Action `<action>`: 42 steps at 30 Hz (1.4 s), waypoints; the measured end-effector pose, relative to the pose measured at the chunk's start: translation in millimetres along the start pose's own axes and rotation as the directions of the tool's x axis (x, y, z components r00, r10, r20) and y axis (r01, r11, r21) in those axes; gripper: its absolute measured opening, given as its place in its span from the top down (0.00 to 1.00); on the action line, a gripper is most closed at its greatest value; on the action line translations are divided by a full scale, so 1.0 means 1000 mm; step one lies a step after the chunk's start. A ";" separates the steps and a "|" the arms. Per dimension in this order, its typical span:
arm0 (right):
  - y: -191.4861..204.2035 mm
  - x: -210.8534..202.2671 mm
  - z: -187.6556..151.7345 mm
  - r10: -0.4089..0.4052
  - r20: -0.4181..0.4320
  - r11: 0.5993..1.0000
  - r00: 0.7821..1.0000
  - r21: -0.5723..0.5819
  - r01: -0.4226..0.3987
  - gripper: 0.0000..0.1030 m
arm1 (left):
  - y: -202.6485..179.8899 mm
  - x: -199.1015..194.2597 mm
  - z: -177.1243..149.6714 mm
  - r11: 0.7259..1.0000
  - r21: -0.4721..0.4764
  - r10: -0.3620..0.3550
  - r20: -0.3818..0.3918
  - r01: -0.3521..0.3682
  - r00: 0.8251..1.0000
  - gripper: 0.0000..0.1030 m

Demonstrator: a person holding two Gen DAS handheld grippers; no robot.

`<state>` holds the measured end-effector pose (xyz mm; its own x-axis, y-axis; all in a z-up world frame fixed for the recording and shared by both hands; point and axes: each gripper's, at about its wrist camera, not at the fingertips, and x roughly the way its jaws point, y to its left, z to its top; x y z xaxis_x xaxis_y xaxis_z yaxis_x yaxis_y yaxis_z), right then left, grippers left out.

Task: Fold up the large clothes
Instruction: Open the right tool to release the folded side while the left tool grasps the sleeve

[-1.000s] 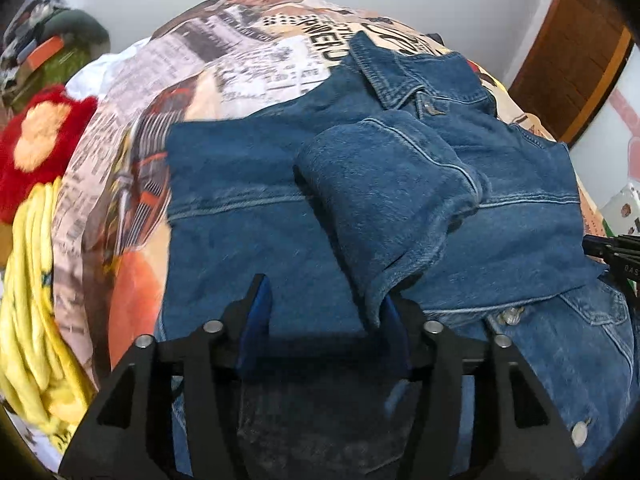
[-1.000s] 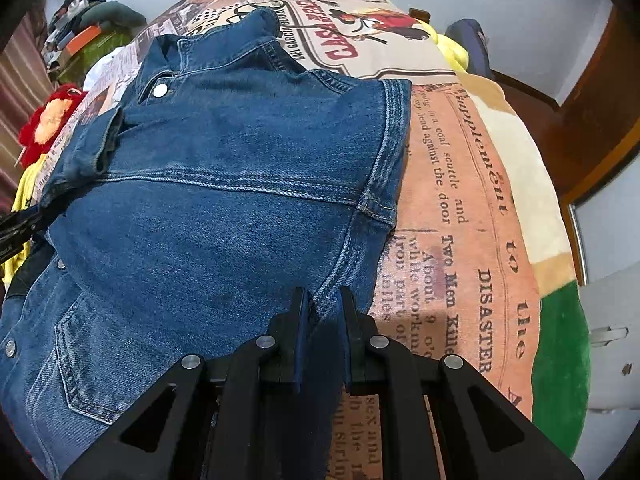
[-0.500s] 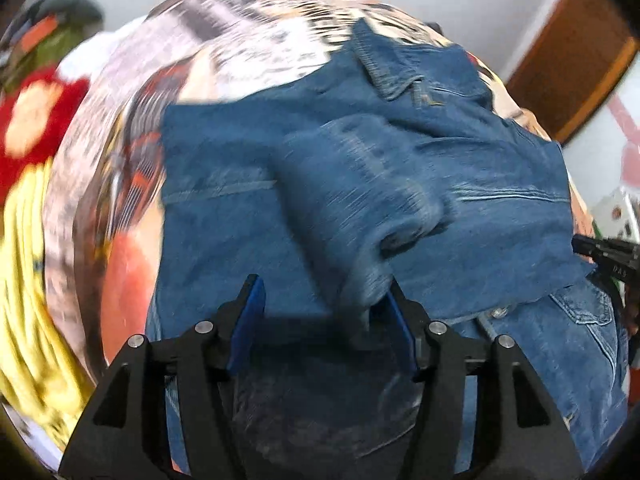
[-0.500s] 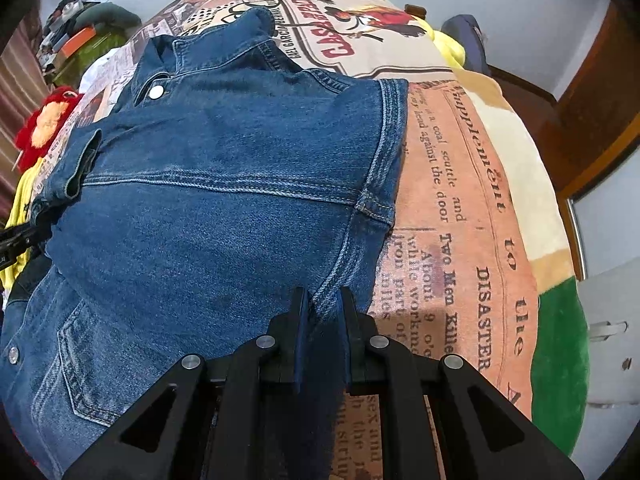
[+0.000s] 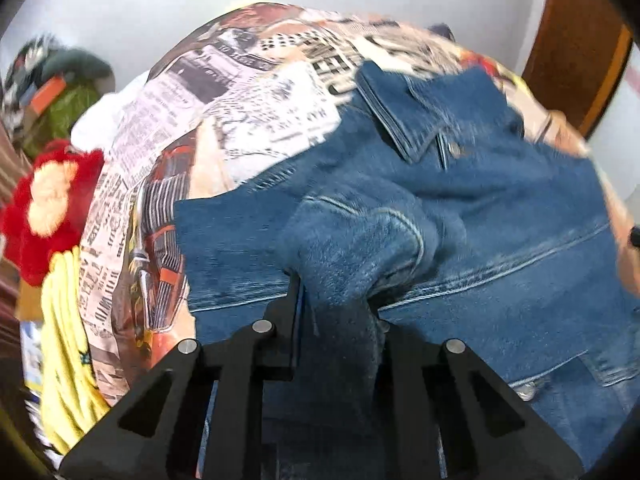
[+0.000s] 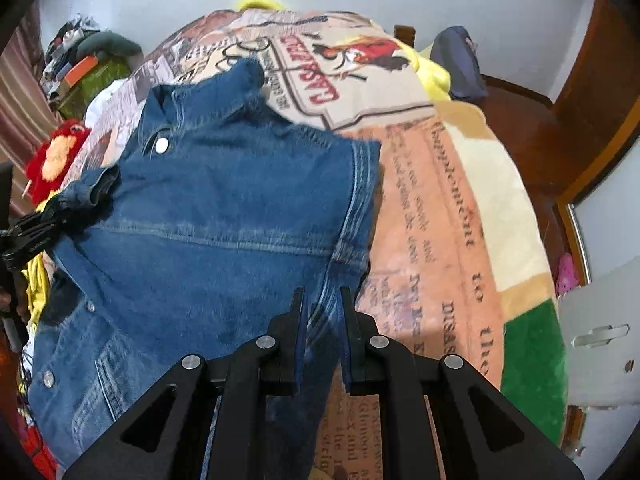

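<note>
A blue denim jacket [image 5: 500, 220] lies collar away on a bed. Its sleeve [image 5: 360, 240] is folded across the chest. My left gripper [image 5: 336, 288] has a thick fold of that sleeve bunched between its jaws, which are closing, and the pads press on the cloth. In the right wrist view the jacket [image 6: 224, 208] spreads to the left, and my right gripper [image 6: 322, 296] is shut on its right side seam, which hangs lifted. The left gripper [image 6: 32, 236] shows at that view's left edge, at the sleeve cuff.
A newspaper-print blanket [image 5: 240, 120] [image 6: 432, 208] covers the bed. A red plush toy [image 5: 44, 208] and yellow cloth [image 5: 68, 340] lie along the left side, with piled things [image 5: 52, 96] behind. A wooden door [image 5: 576, 40] and a white chair [image 6: 600, 340] stand to the right.
The left jaws went from wide apart to closed on the sleeve fold. Both grippers rose and the denim lifted with them; the collar end now looks farther off.
</note>
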<state>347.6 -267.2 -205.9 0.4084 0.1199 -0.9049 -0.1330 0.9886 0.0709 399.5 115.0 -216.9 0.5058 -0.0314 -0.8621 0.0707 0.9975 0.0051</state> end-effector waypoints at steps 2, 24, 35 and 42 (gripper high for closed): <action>0.001 0.001 0.006 0.000 0.006 1.000 1.000 0.001 0.000 0.91 | 0.007 -0.009 -0.001 1.000 -0.012 -0.015 0.021 0.015 1.000 0.84; 0.029 0.042 -0.008 -0.117 0.020 0.973 0.993 -0.200 0.119 0.89 | 0.090 0.016 -0.079 0.965 -0.259 -0.066 -0.060 0.049 0.996 0.54; -0.016 0.031 -0.012 -0.071 -0.007 0.997 0.997 -0.033 0.071 0.23 | 0.095 -0.012 -0.083 0.983 -0.175 0.046 -0.048 -0.053 0.998 0.34; -0.023 0.007 0.014 0.099 0.045 0.993 0.994 0.059 -0.102 0.23 | 0.109 -0.040 -0.049 0.977 -0.200 0.087 0.042 -0.077 0.995 0.20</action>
<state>365.9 -287.9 -208.1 0.4338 0.2211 -0.8734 -0.1201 0.9750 0.1871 344.8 228.5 -206.5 0.5454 0.0533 -0.8365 -0.1423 0.9894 -0.0298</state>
